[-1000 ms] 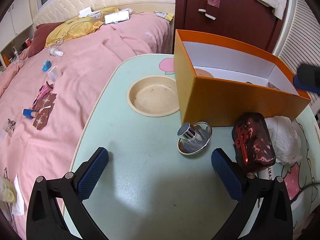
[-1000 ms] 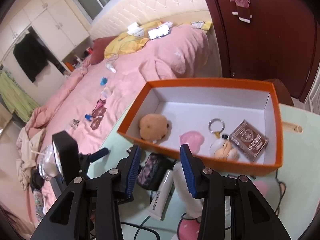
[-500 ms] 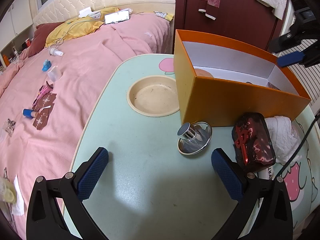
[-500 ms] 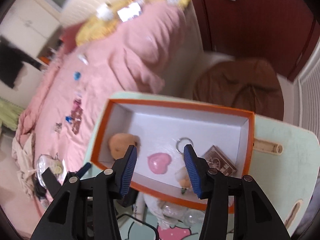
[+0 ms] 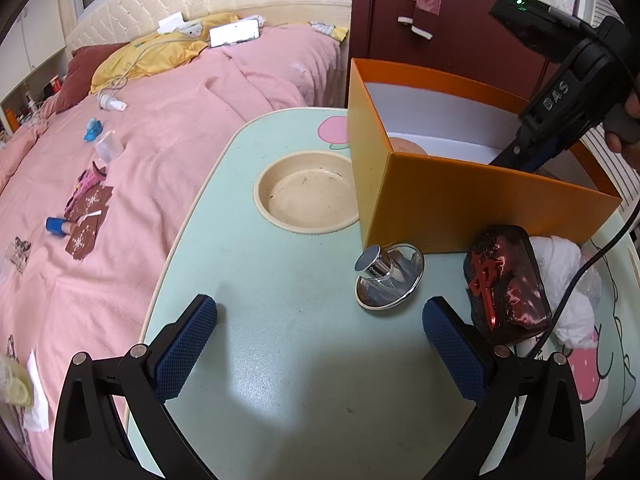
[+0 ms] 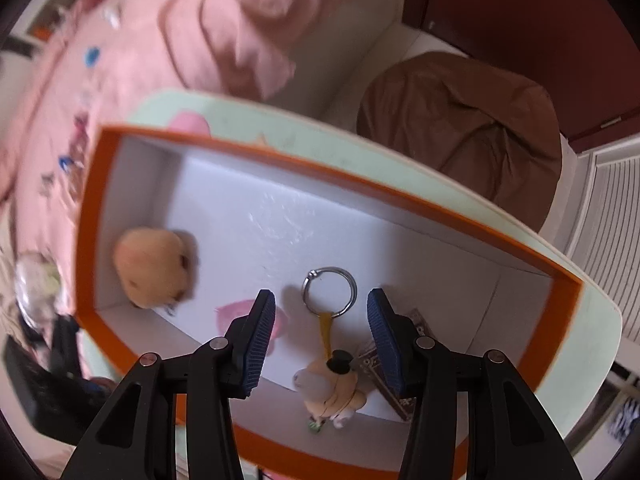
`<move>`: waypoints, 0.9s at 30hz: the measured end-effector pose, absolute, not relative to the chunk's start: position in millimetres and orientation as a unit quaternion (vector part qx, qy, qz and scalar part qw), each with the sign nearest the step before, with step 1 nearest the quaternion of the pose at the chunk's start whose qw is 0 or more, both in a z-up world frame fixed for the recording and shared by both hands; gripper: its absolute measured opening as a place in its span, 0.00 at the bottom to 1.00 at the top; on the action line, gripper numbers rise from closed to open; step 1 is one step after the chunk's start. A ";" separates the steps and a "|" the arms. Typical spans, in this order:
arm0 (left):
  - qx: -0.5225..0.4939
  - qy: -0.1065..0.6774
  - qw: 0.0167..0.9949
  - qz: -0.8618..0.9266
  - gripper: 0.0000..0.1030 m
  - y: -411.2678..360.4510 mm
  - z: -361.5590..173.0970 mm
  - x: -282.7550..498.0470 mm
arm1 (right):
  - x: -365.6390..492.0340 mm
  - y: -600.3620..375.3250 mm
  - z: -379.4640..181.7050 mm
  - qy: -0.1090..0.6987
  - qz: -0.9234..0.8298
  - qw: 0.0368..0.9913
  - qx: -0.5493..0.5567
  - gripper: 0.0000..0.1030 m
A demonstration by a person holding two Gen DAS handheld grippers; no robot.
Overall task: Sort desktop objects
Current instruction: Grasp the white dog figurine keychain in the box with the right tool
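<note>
Inside the orange box [image 6: 120, 184], the keychain [image 6: 329, 340] lies lengthwise, ring farthest away.

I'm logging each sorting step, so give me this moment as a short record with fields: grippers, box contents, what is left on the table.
left gripper: open, empty, low over the table
right gripper: open, empty, above the orange box
in box: round plush toy, pink heart, figure keychain, dark patterned card pack
left on table: chrome lid, dark red pouch, white cloth
built into table: round recess
</note>
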State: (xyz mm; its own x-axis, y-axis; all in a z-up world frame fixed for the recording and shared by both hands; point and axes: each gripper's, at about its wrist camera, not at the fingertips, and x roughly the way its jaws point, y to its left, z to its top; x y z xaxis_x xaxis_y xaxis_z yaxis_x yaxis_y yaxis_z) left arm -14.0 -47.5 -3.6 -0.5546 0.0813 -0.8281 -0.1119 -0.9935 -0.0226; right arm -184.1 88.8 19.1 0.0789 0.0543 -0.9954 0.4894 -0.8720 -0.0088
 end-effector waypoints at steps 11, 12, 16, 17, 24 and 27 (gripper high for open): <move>-0.469 0.017 0.055 0.882 1.00 -47.3 -3.1 -14.4 | -173.1 82.9 25.4 0.200 -0.669 0.214 0.683 0.01; -0.469 0.017 0.056 0.881 1.00 -47.7 -3.1 -14.5 | -173.6 84.0 27.7 0.195 -0.673 0.218 0.680 0.01; -0.469 0.017 0.056 0.881 1.00 -48.3 -3.2 -14.9 | -171.9 87.5 39.1 0.182 -0.663 0.230 0.689 0.02; -0.469 0.017 0.056 0.881 1.00 -48.8 -3.2 -15.0 | -171.3 86.6 41.6 0.187 -0.660 0.228 0.691 0.06; -0.469 0.016 0.056 0.881 1.00 -49.0 -3.2 -15.4 | -159.2 92.6 45.0 0.226 -0.610 0.220 0.727 0.37; -0.469 0.016 0.056 0.881 1.00 -49.1 -3.3 -15.5 | -155.3 95.9 33.1 0.245 -0.582 0.204 0.748 0.37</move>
State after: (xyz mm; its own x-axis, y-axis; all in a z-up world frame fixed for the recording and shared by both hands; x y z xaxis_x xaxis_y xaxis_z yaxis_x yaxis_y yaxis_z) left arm -15.5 -49.1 -3.3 -0.5543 0.0827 -0.8282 -0.1133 -0.9933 -0.0233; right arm -155.3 95.9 33.1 0.2033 0.1295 -0.9705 0.6044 -0.7964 0.0204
